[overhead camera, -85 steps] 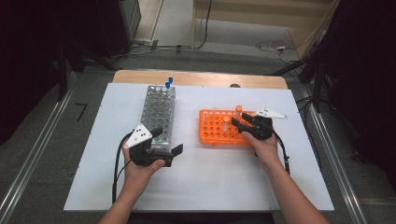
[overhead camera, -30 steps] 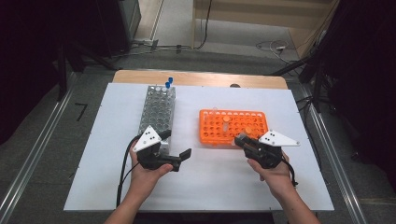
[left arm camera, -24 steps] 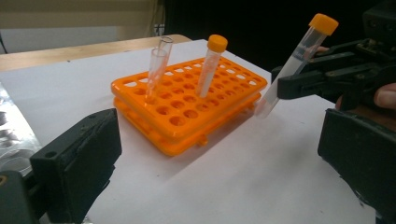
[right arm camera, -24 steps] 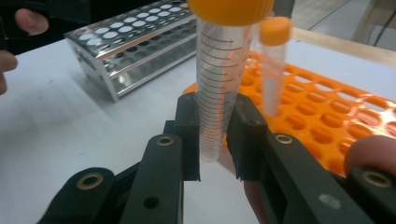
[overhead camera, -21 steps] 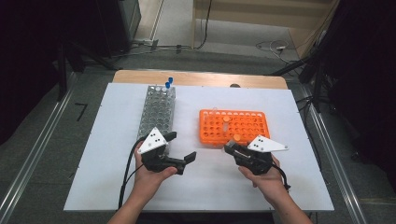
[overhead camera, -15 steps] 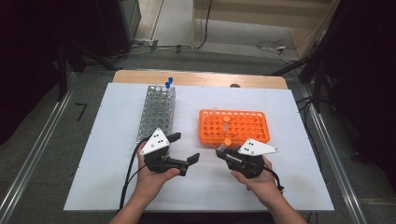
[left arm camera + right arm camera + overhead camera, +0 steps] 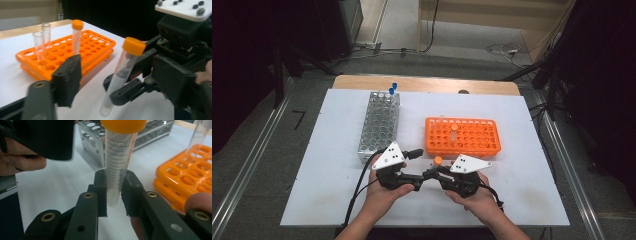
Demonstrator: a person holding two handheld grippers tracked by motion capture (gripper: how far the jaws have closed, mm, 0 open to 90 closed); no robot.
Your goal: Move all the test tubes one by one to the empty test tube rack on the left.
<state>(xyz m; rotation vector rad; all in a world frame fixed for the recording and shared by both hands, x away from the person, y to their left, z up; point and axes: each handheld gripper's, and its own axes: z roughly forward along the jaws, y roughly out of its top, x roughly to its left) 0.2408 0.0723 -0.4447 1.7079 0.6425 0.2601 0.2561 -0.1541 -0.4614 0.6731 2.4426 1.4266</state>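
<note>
A clear graduated tube with an orange cap [image 7: 438, 161] stands upright just above the white table, near its front edge. My right gripper [image 7: 435, 172] is shut on its lower part; in the right gripper view the two pads [image 7: 101, 192] press the tube [image 7: 117, 170] from both sides. My left gripper [image 7: 422, 165] faces it from the left, open, with its jaws spread on either side of the tube. In the left gripper view one finger [image 7: 67, 80] stands left of the tube [image 7: 122, 72], apart from it.
An orange rack [image 7: 464, 136] behind the grippers holds one orange-capped tube [image 7: 77, 35] and two uncapped clear tubes [image 7: 42, 37]. A metal rack [image 7: 379, 125] at the left carries two blue-capped tubes [image 7: 392, 89] at its far end. The table [image 7: 532, 190] ends close behind the hands.
The right gripper has left the orange rack and moved left and nearer with the orange-capped tube. The left gripper has swung right to meet it, so the two now face each other.
</note>
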